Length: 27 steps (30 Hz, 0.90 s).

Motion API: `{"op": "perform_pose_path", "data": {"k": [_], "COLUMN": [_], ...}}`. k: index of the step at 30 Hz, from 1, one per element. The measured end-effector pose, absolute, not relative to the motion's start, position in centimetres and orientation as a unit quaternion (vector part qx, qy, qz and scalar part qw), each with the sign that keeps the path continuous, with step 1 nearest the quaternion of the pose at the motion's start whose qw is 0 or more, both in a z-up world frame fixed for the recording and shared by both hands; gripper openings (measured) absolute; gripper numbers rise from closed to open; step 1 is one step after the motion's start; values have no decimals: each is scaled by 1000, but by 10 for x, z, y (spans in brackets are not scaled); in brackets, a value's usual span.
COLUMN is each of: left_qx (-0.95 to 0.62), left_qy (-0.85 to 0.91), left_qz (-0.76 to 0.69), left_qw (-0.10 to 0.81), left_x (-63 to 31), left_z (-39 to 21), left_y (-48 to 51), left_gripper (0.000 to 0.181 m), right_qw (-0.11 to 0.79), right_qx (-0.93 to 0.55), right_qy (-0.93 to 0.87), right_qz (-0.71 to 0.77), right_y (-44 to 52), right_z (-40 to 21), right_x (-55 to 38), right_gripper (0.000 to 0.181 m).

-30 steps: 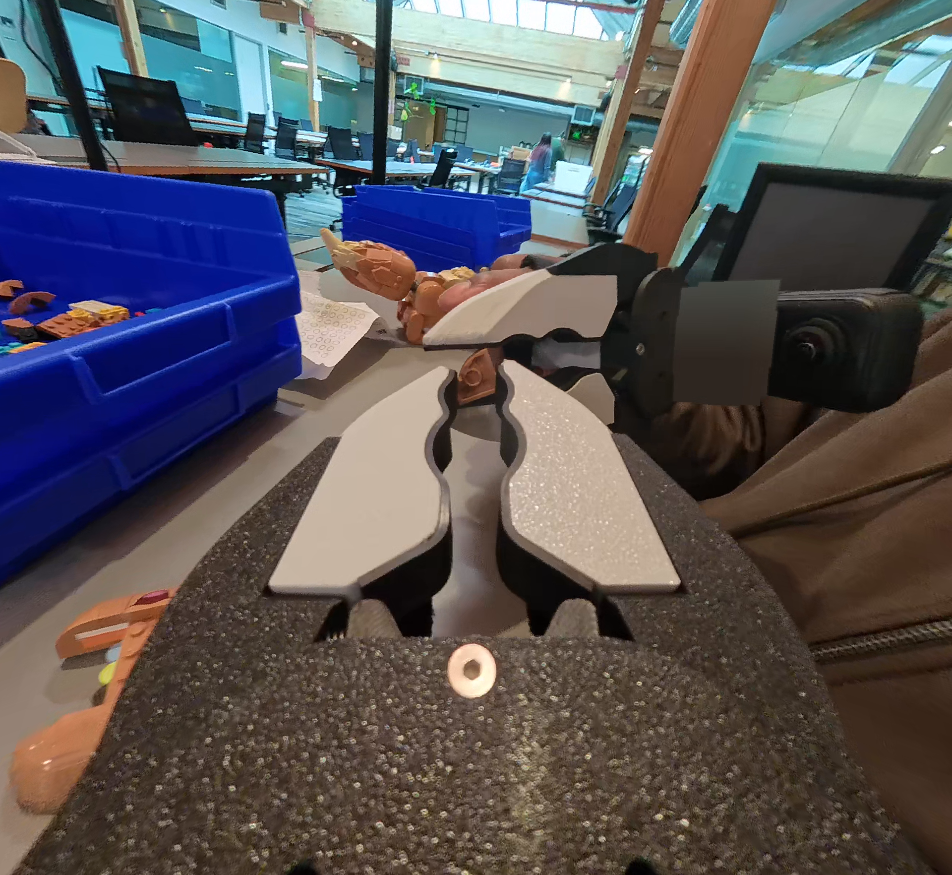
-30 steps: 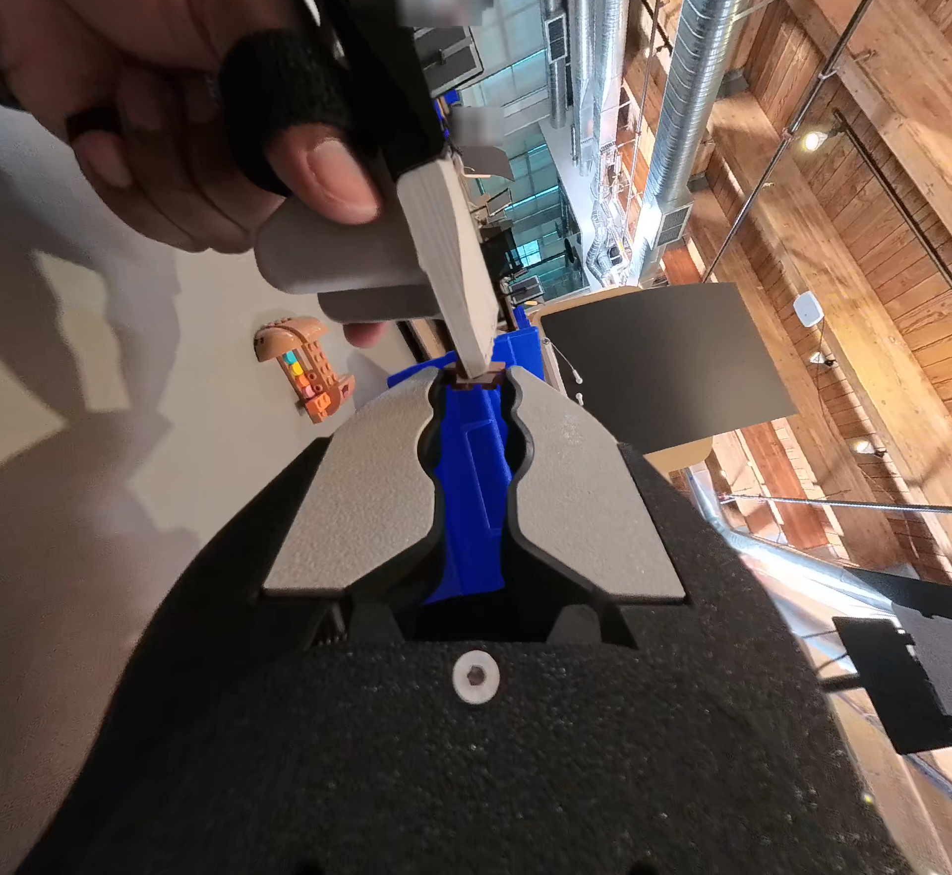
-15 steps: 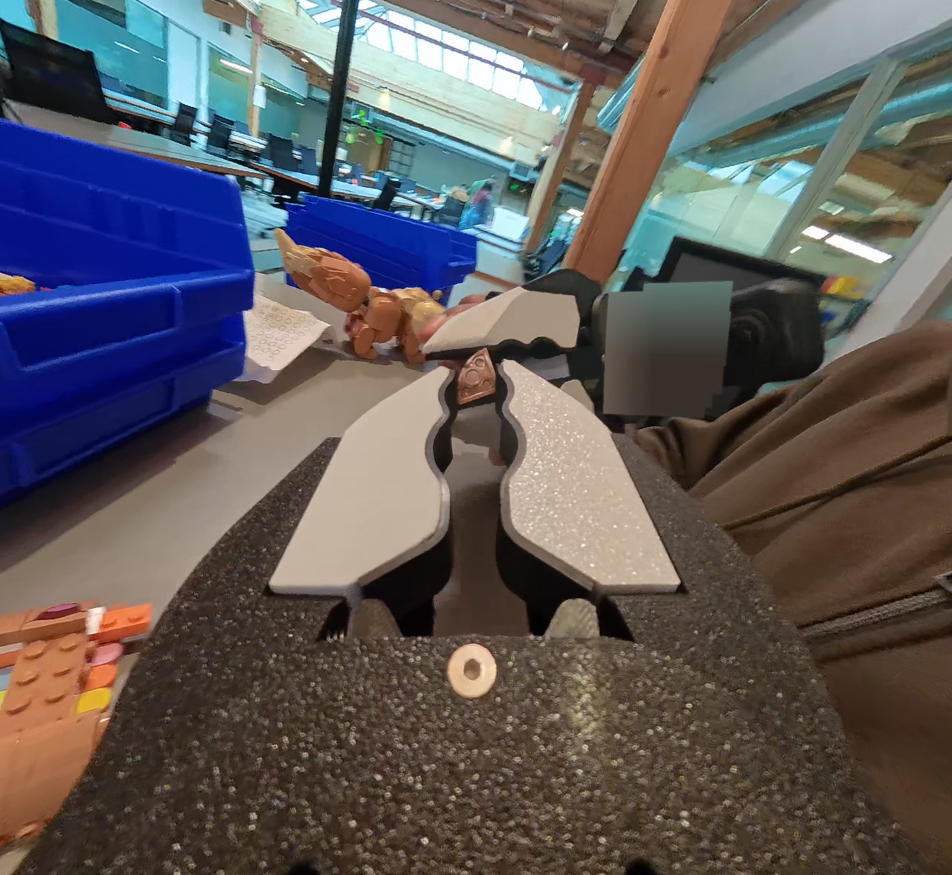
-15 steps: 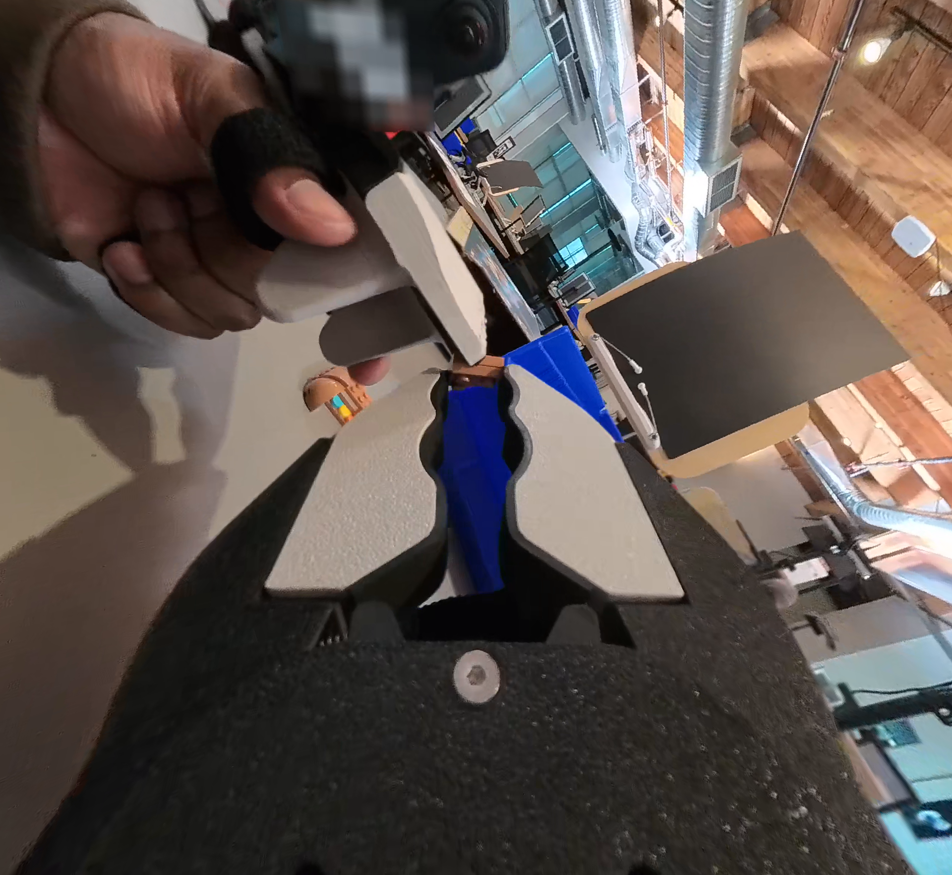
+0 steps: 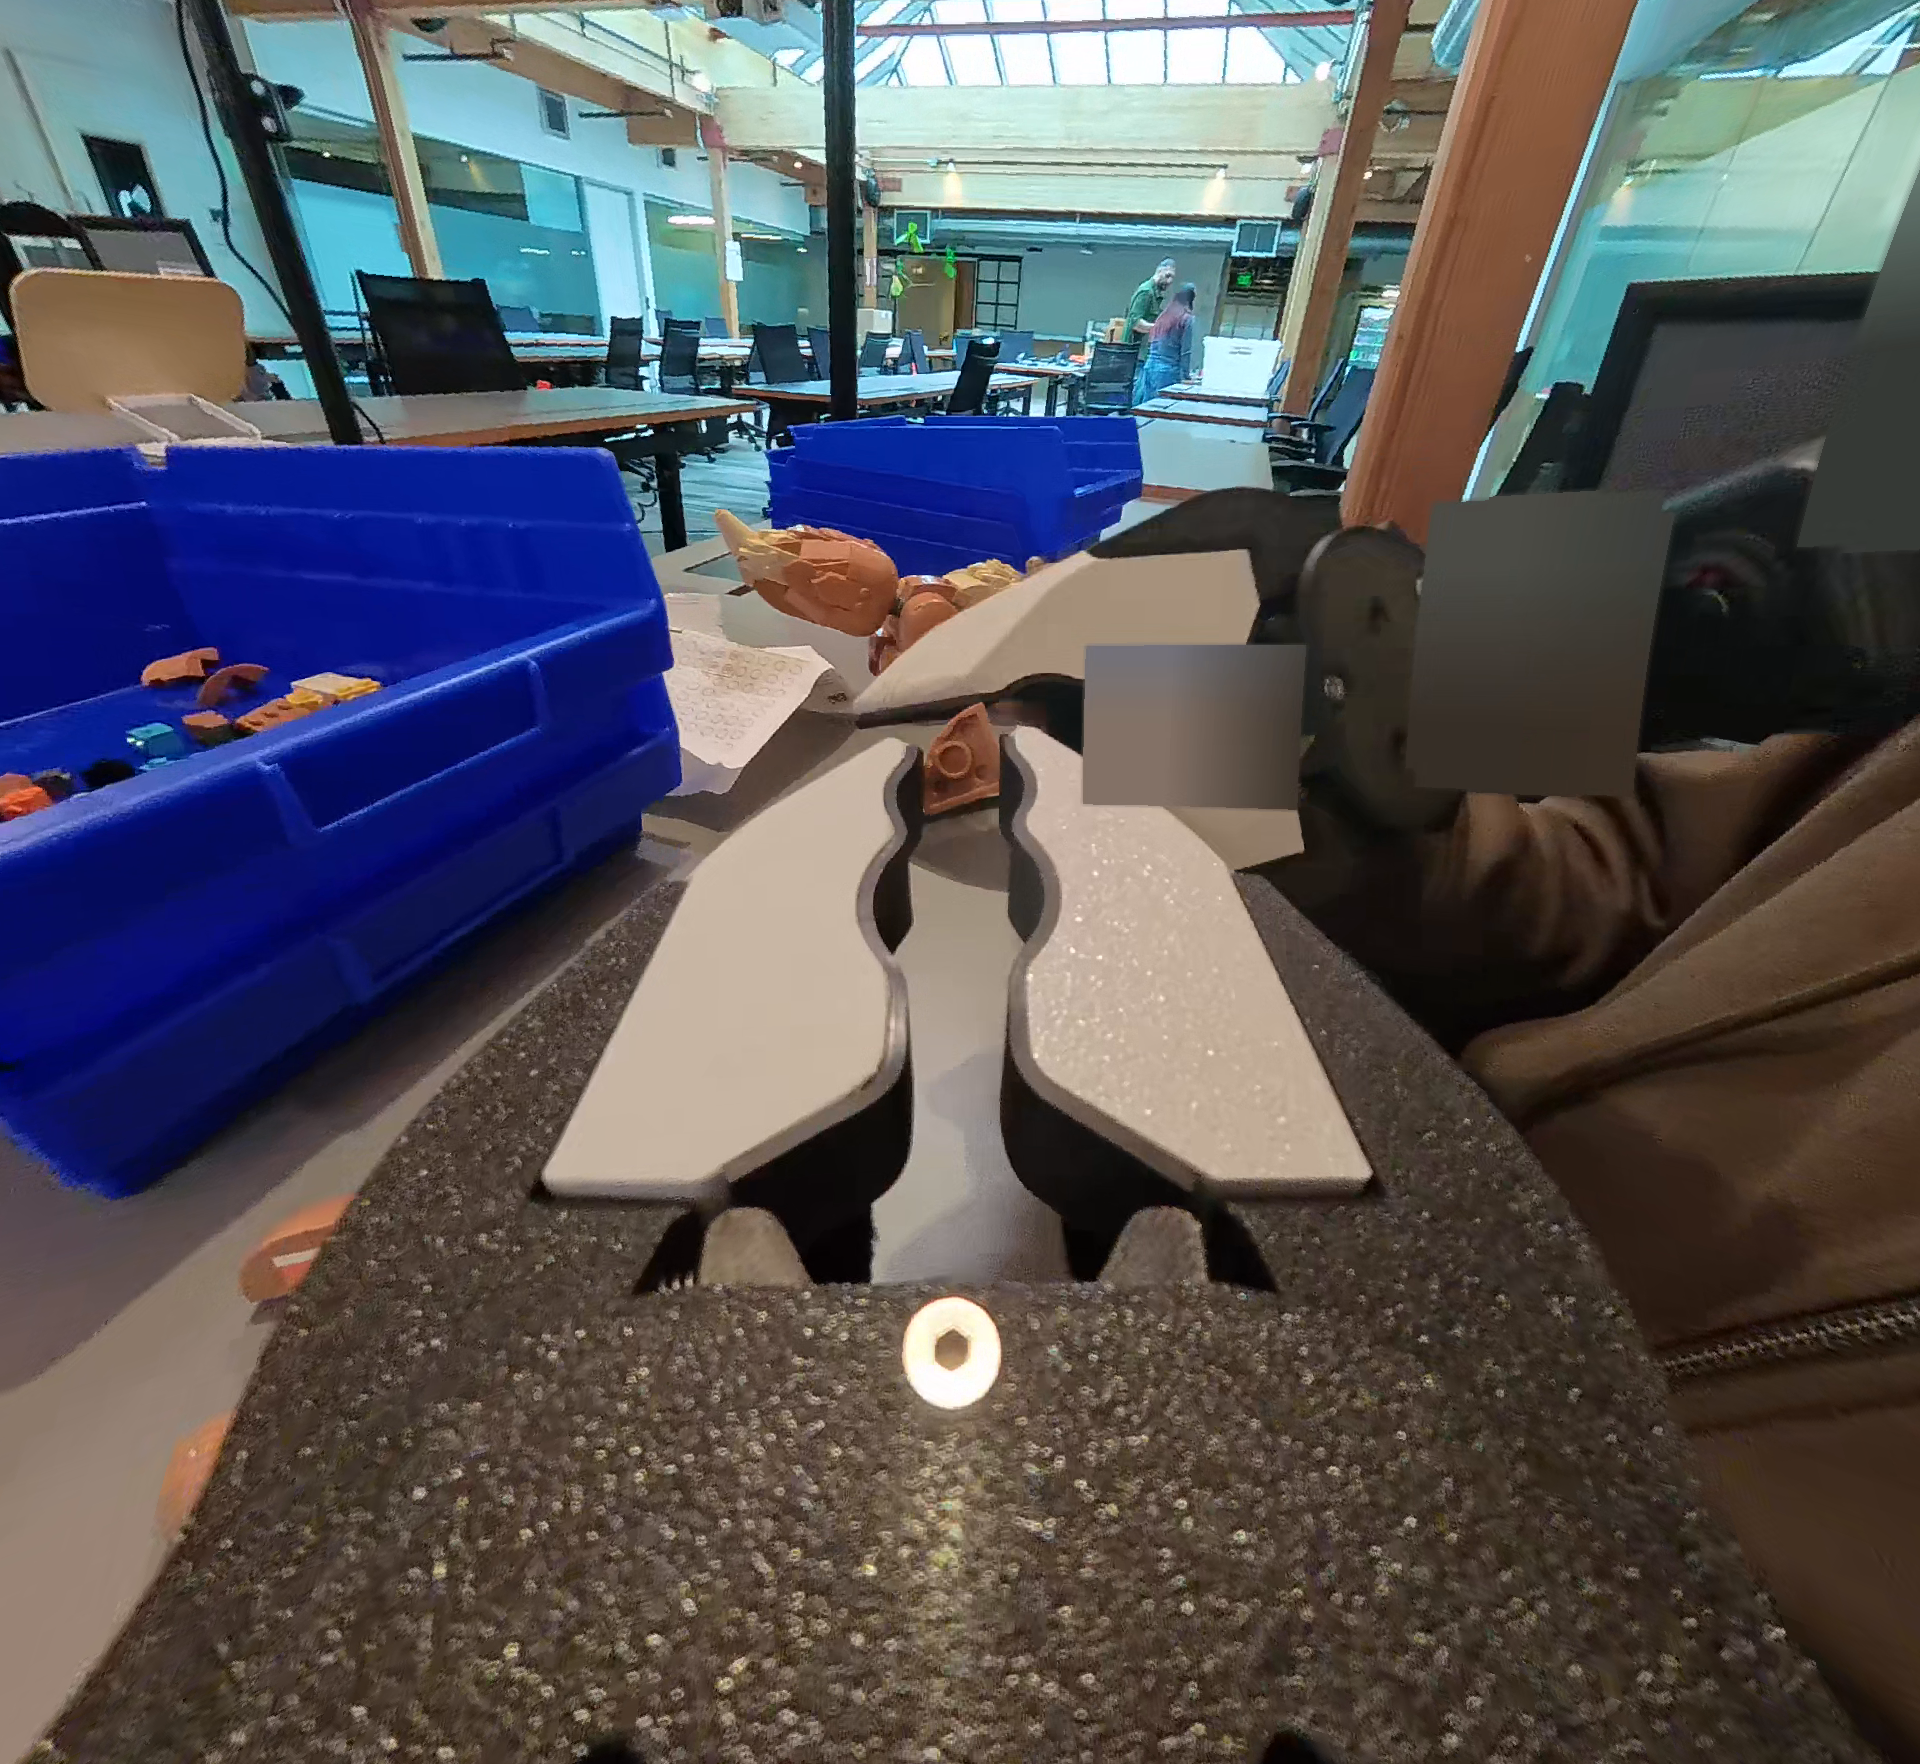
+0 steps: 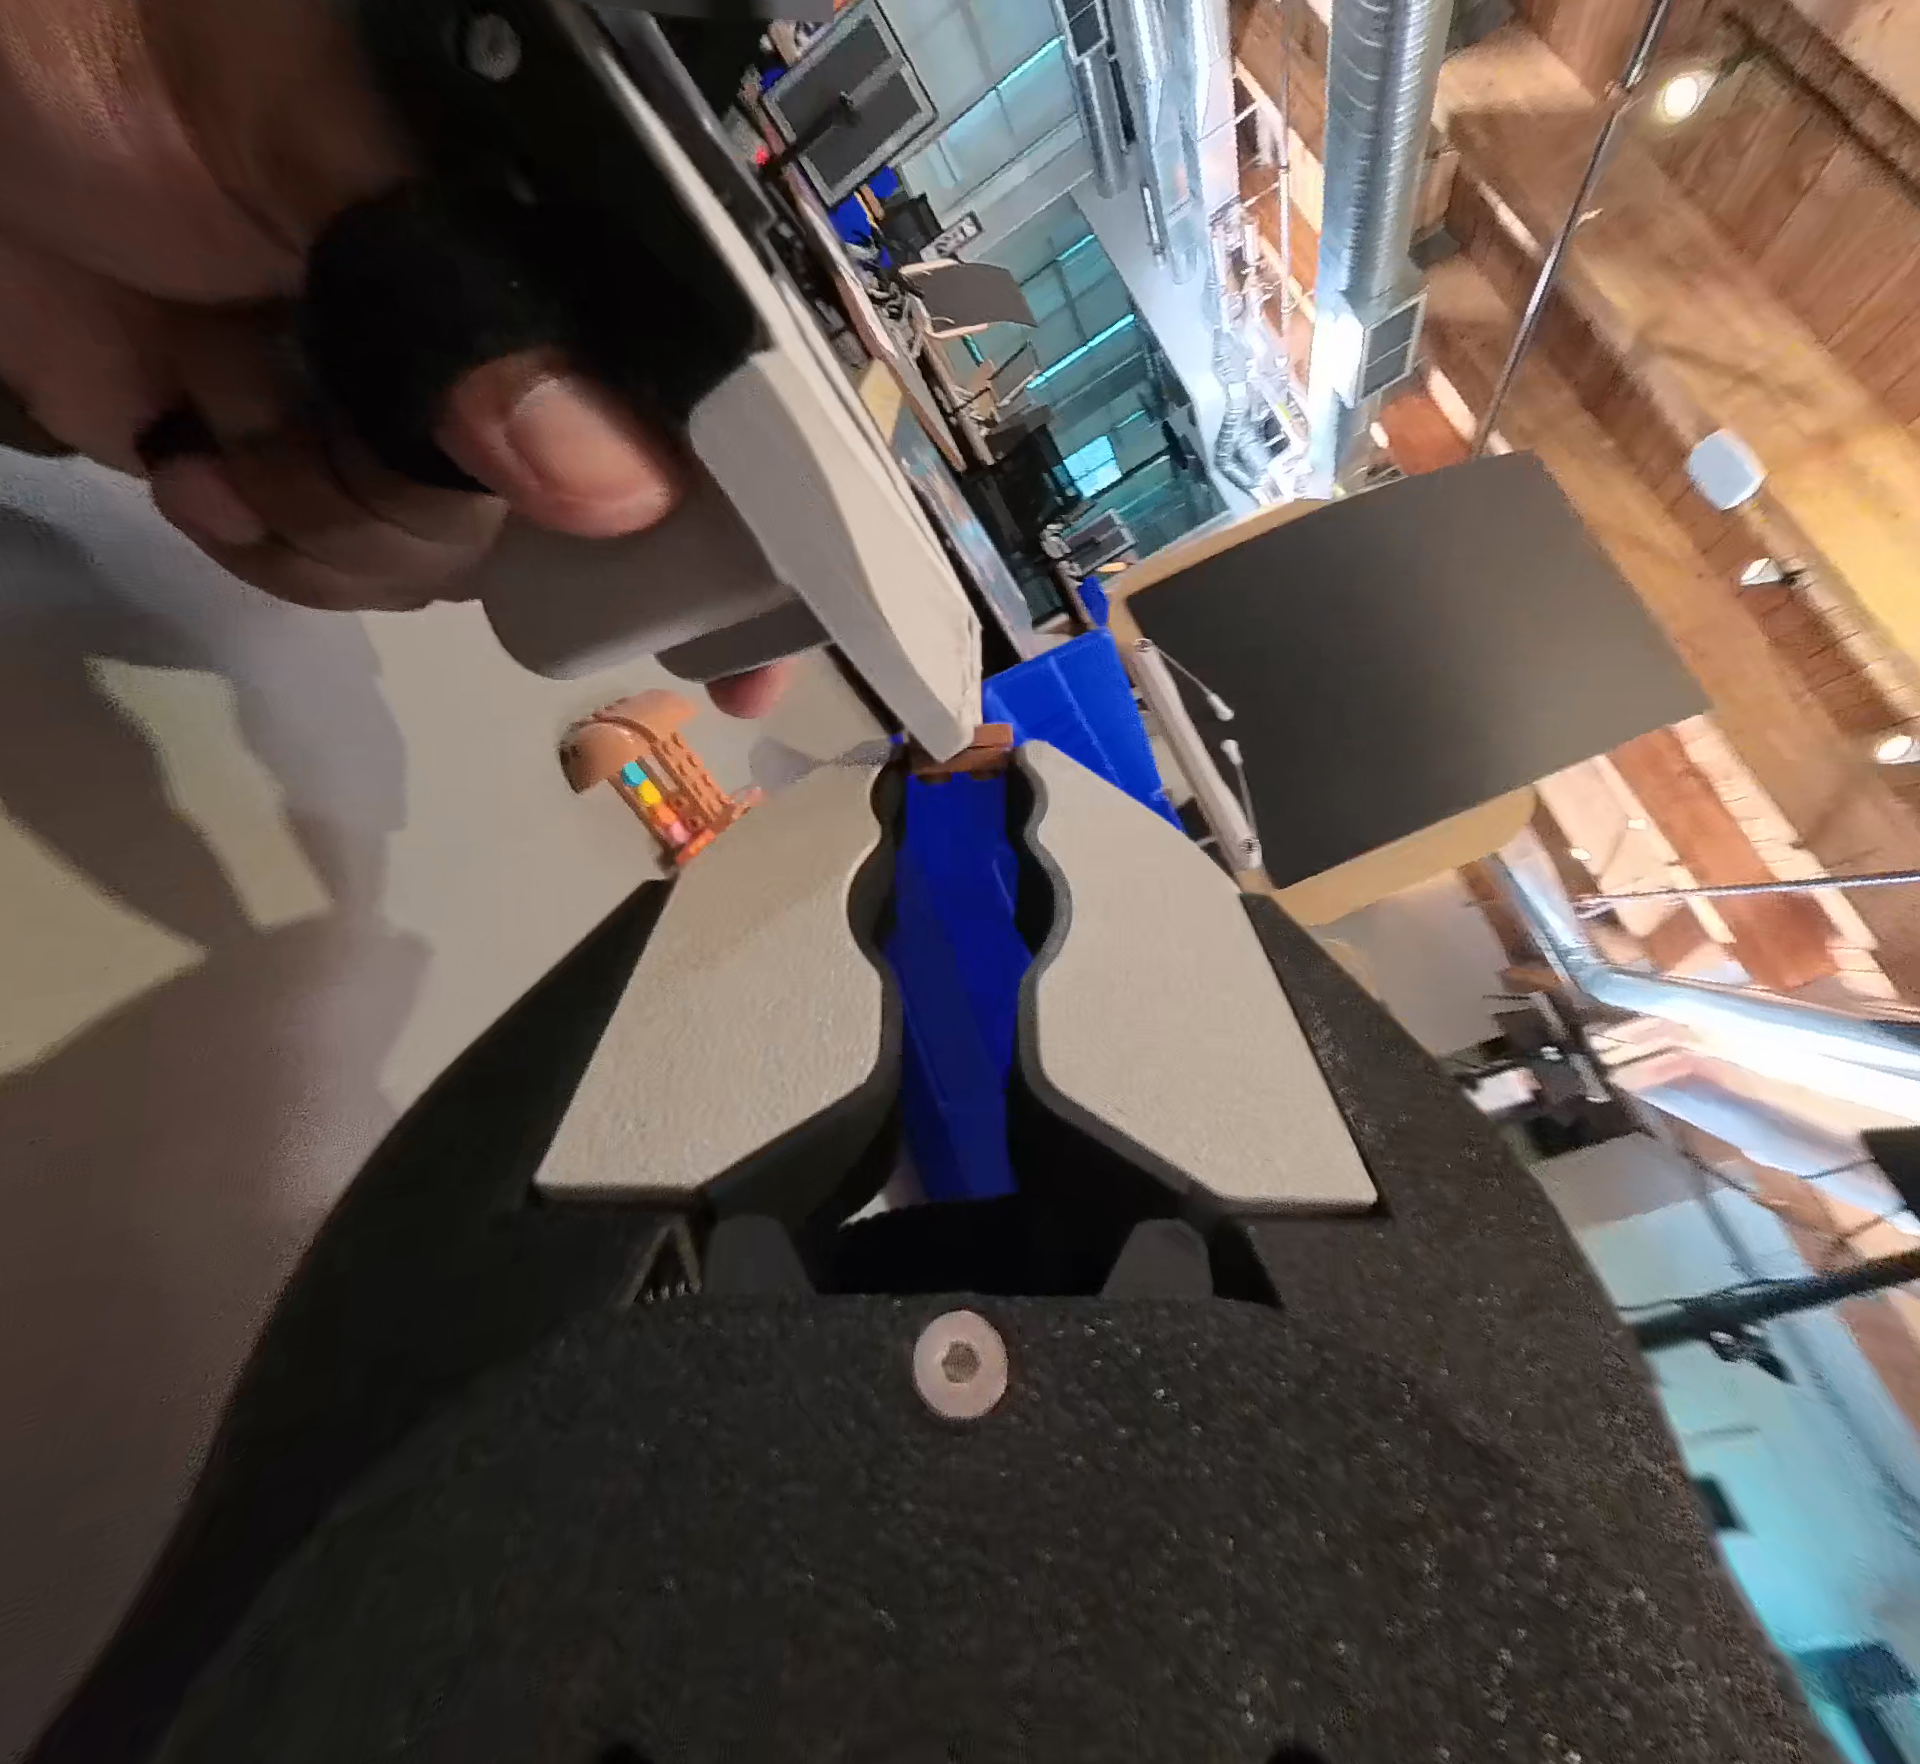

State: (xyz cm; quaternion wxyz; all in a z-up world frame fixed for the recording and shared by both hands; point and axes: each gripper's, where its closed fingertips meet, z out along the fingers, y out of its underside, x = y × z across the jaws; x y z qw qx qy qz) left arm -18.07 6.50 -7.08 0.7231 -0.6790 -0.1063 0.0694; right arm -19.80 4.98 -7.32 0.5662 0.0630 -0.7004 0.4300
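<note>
A small reddish-brown wedge-shaped plastic brick [image 5: 961, 764] sits pinched at the tips of the left tool [image 5: 953, 772], above the grey bench [image 5: 520, 1039]. The right tool [image 6: 958, 767] is also closed on this brick, gripping its thin edge. Beyond lie a brown brick-built animal figure [image 5: 831, 580] and a blue plastic bin [image 5: 312, 675] holding loose bricks.

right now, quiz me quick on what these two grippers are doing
1. True or false: the blue bin is empty.
2. The left gripper pinches: A a paper sheet, B a brown wedge brick, C nothing.
3. In the left wrist view, whose finger lies over that brick?
Key: 1 false, loose bricks lie in it. 2 B. 3 the right gripper.
</note>
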Motion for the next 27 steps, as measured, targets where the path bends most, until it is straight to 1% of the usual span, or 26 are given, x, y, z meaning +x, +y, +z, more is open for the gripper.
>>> {"op": "perform_pose_path", "data": {"k": [4, 10, 12, 14, 19, 22, 27], "left_qx": [-681, -689, -692, -692, -679, -672, -666], "left_qy": [-106, -101, -98, -95, -89, -91, -120], "left_qz": [96, 123, 134, 144, 156, 141, 70], "left_qw": [718, 707, 703, 701, 712, 721, 733], "left_x": [-183, -183, -183, -182, -178, -176, -176], "left_z": [-71, -74, -76, -75, -70, -68, -73], "left_y": [64, 66, 68, 69, 69, 70, 72], "left_gripper": [13, 13, 13, 13, 14, 14, 14], "right_qw": [603, 617, 623, 629, 628, 632, 620], "right_qx": [69, 69, 71, 73, 69, 63, 23], "right_qy": [-687, -683, -682, -682, -679, -678, -685], "right_qz": [400, 385, 377, 366, 373, 371, 381], "right_y": [51, 51, 51, 51, 53, 54, 57], "right_z": [-74, -74, -75, -77, -72, -70, -76], "right_x": [-202, -205, -206, -207, -204, -202, -202], "right_gripper": [20, 25, 25, 19, 18, 17, 17]}}
